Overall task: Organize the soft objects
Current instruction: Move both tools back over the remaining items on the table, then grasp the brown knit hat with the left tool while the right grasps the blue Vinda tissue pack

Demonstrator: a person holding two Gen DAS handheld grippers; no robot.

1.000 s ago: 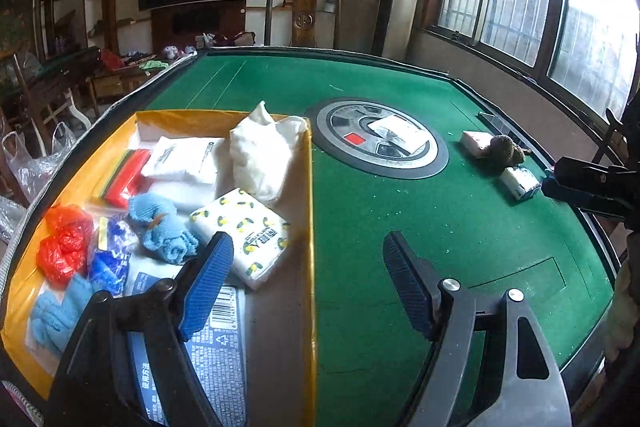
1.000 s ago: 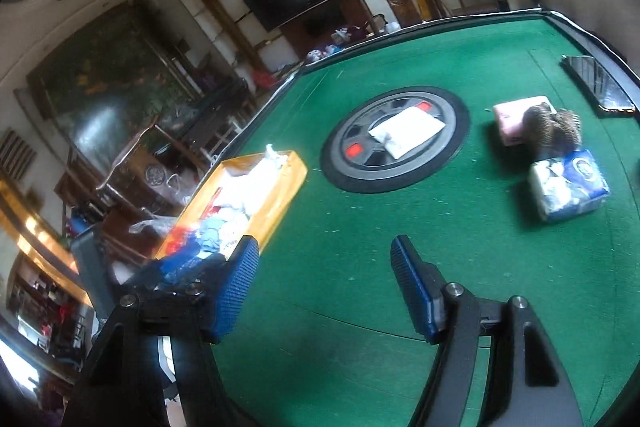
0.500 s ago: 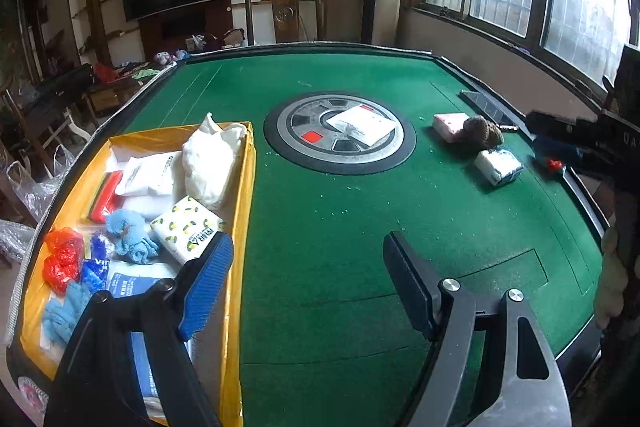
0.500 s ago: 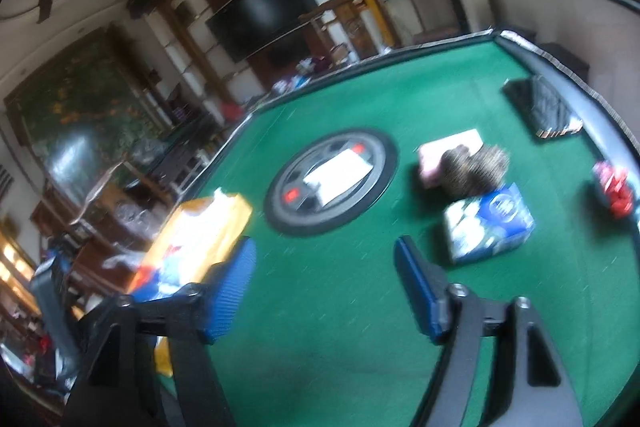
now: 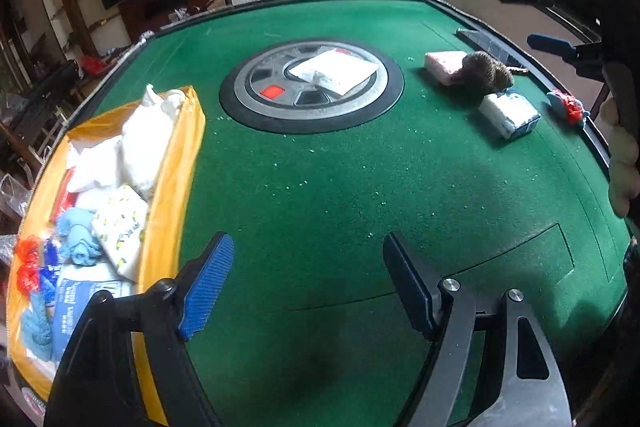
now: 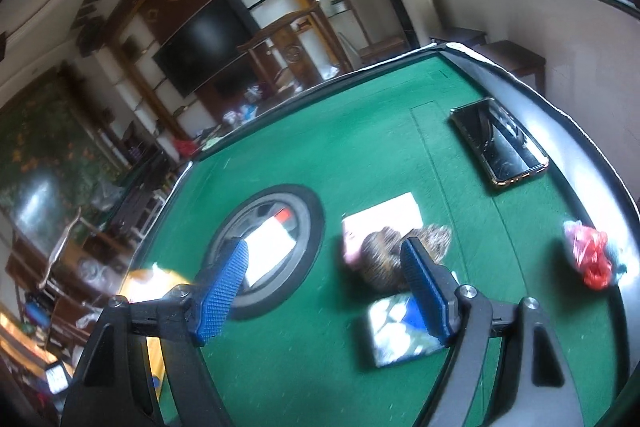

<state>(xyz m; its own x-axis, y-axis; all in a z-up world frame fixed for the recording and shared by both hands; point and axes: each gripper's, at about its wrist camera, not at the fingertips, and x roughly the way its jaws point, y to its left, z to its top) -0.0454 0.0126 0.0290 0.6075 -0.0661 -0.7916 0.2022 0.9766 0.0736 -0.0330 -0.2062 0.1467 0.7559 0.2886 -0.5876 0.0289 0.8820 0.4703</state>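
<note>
On the green desk (image 5: 320,179) lie the soft things, some put away and some not. At the left side sits a yellow box (image 5: 176,187), and it is full: a white cloth bag (image 5: 148,135), a white pack with yellow lemons (image 5: 120,231), a fluffy blue cloth (image 5: 76,235) and some red and blue plastic bits. In the middle of the desk is a round grey and black plate (image 5: 312,87) with a flat white packet (image 5: 334,71) lying on it. Over on the right, a pink pad (image 5: 444,65) and a brown furry toy (image 5: 488,73) touch each other, and a blue and white tissue pack (image 5: 508,113) lies just beside the toy. Near the desk's right edge is a small red and blue plastic bundle (image 5: 568,107), and a dark phone (image 6: 500,143) lies farther back by the rim. The left gripper (image 5: 308,283) hangs over bare green felt near the box, its jaws wide open and holding nothing. The right gripper (image 6: 324,283) is above the furry toy and the tissue pack, its jaws also wide open and empty. The right wrist view is a bit blurry.
</note>
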